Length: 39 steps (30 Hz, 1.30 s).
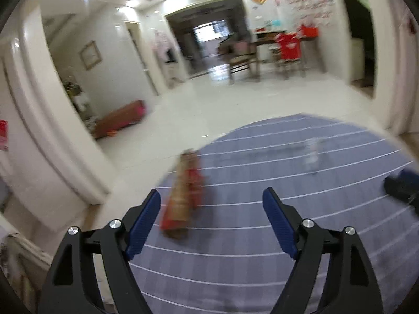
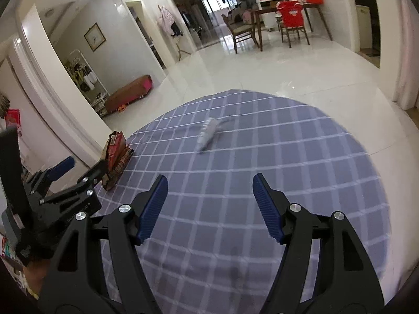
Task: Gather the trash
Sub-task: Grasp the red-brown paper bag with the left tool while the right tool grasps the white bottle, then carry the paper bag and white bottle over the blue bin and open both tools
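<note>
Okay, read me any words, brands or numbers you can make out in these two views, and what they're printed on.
None can be read in full.
Snack bag: red printing, too small.
Silver wrapper: markings blurred.
Left gripper body: faint white lettering, too small.
Wall decals: red script, blurred.

snack wrapper (image 2: 116, 157) at cloth edge, grey tube (image 2: 208, 133) perhaps mid-table

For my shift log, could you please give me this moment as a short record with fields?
surface: round table, blue checked cloth
trash 1: red snack wrapper, near the table's left edge
trash 2: grey wrapper, mid-table, blurred
left tongs: open, empty, just right of the snack wrapper
right tongs: open, empty, short of the grey wrapper
collected: nothing held yet
</note>
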Each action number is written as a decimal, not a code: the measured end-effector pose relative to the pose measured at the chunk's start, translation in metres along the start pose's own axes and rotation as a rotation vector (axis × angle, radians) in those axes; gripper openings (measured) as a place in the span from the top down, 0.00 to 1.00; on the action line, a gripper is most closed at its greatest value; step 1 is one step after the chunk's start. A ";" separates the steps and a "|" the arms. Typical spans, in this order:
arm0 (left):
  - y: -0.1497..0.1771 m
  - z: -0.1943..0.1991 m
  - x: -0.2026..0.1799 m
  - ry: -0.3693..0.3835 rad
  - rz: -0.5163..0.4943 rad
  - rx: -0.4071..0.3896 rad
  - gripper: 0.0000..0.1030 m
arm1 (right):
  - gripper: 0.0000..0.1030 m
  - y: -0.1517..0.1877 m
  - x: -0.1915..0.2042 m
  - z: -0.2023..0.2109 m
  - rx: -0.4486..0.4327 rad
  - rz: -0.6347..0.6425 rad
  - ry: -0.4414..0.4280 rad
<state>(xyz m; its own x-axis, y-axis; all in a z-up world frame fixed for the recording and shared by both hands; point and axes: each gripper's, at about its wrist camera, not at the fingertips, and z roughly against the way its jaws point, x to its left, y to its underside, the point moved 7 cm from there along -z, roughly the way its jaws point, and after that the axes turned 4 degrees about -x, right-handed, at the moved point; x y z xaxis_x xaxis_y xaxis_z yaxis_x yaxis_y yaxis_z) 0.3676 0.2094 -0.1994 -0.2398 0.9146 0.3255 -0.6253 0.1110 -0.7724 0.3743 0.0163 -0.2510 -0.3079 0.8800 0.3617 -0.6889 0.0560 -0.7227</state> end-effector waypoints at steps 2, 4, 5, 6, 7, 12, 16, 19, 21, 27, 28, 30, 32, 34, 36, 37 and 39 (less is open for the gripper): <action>0.003 -0.021 0.018 -0.014 -0.004 0.033 0.24 | 0.33 -0.002 0.009 -0.022 0.017 0.002 0.011; 0.008 -0.043 0.025 -0.070 -0.039 0.065 0.23 | 0.31 0.000 0.016 -0.039 0.033 0.003 0.023; 0.011 -0.052 0.027 -0.091 -0.052 0.077 0.23 | 0.31 -0.001 0.019 -0.050 0.043 0.005 0.024; 0.012 -0.062 0.029 -0.093 -0.055 0.093 0.23 | 0.31 -0.002 0.022 -0.059 0.047 0.009 0.033; 0.012 -0.071 0.031 -0.077 -0.048 0.102 0.24 | 0.31 -0.005 0.019 -0.067 0.050 0.014 0.038; 0.007 -0.093 0.035 0.017 0.018 0.127 0.67 | 0.30 -0.021 0.012 -0.103 0.060 0.012 0.081; -0.006 -0.098 0.039 0.033 0.071 0.083 0.76 | 0.30 -0.037 0.009 -0.125 0.062 0.024 0.115; -0.018 -0.108 0.037 0.060 0.105 0.069 0.77 | 0.31 -0.044 0.009 -0.142 0.077 0.063 0.136; -0.024 -0.112 0.034 0.067 0.106 0.065 0.77 | 0.42 -0.044 0.008 -0.152 0.099 0.082 0.146; -0.029 -0.107 0.024 0.102 0.121 0.061 0.77 | 0.72 -0.041 0.007 -0.158 0.110 0.101 0.095; -0.028 -0.104 0.022 0.109 0.121 0.061 0.77 | 0.72 -0.039 0.006 -0.154 0.108 0.094 0.079; -0.029 -0.096 0.016 0.126 0.126 0.059 0.77 | 0.73 -0.035 0.007 -0.139 0.098 0.088 0.050; -0.031 -0.085 0.013 0.137 0.126 0.046 0.77 | 0.73 -0.032 0.010 -0.118 0.082 0.077 0.010; -0.032 -0.072 0.006 0.159 0.128 0.032 0.77 | 0.75 -0.031 0.014 -0.096 0.056 0.079 -0.015; -0.034 -0.060 0.003 0.184 0.127 0.014 0.77 | 0.76 -0.032 0.015 -0.071 0.027 0.075 -0.041; -0.037 -0.048 -0.003 0.192 0.119 -0.004 0.77 | 0.76 -0.033 0.014 -0.057 0.011 0.076 -0.048; -0.042 -0.029 -0.014 0.211 0.113 -0.030 0.77 | 0.76 -0.035 0.012 -0.029 -0.020 0.082 -0.057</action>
<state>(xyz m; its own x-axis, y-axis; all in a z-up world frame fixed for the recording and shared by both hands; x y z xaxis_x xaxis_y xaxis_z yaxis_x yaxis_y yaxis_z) 0.4191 0.2031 -0.1877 -0.1448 0.9825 0.1172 -0.5802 0.0117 -0.8144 0.4134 0.0384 -0.2384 -0.3999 0.8537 0.3336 -0.6471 -0.0052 -0.7624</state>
